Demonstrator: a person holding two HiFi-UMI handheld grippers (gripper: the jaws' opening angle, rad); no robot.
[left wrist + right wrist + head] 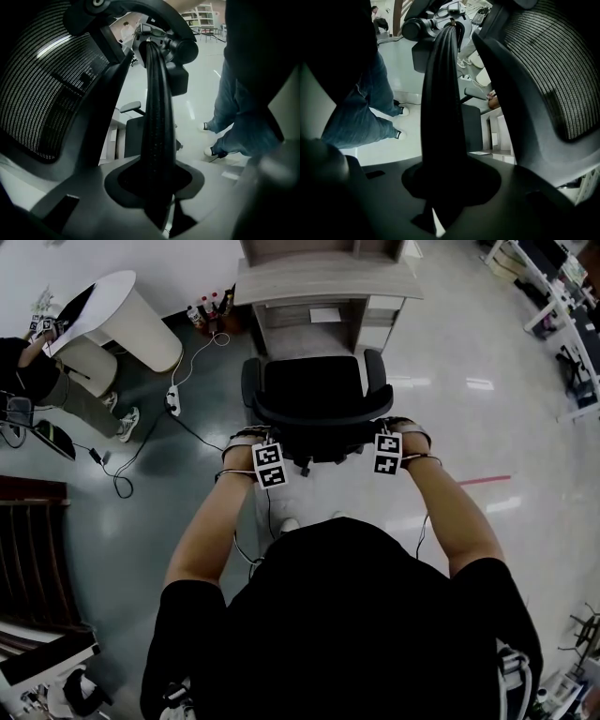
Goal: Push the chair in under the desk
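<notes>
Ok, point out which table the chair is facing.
The grey wood-grain desk, directly ahead of the chair; the white rounded table stands off to the left in the head view.

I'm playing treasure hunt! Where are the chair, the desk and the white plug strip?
chair (319, 418), head view, top edge of its back
desk (323, 282), head view, its grey top
plug strip (173, 399), head view, its white body
</notes>
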